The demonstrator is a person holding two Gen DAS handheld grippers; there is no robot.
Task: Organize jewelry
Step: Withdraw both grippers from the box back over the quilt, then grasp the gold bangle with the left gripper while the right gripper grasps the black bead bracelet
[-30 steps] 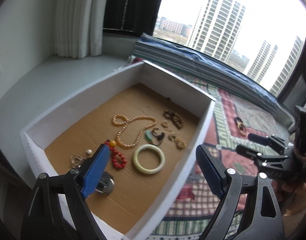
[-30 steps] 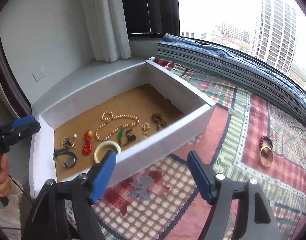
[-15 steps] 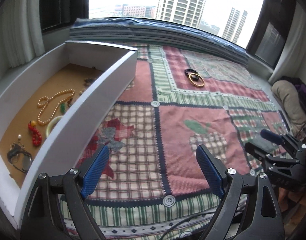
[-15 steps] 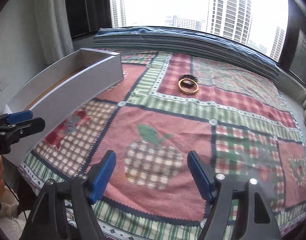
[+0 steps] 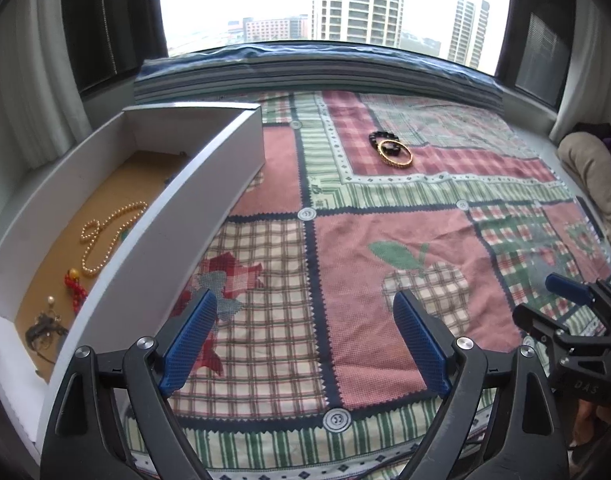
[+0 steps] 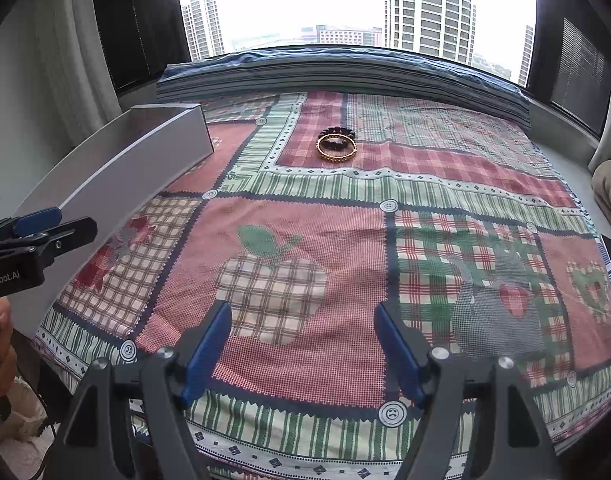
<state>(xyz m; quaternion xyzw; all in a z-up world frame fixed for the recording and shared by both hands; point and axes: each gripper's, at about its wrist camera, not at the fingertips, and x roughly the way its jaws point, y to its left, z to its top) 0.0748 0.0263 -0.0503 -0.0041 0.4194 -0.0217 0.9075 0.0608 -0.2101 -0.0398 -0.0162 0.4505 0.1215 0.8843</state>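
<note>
1. Left wrist view: the left gripper (image 5: 305,340) is spread wide and holds nothing, likely ready to grab.
2. The right gripper (image 6: 303,350) is spread wide too.
3. The gold bangle (image 6: 336,148) touches the dark bead bracelet (image 6: 337,133) on the blanket (image 6: 345,248), well apart from both.
4. The white box (image 5: 193,200) sits left; its wall is the edge to clear.

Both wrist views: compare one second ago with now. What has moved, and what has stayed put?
Both cameras swung right, from the white box toward the gold bangle and dark bead bracelet on the quilt. Left gripper and right gripper stayed open, holding nothing. The jewelry lies unmoved.
</note>
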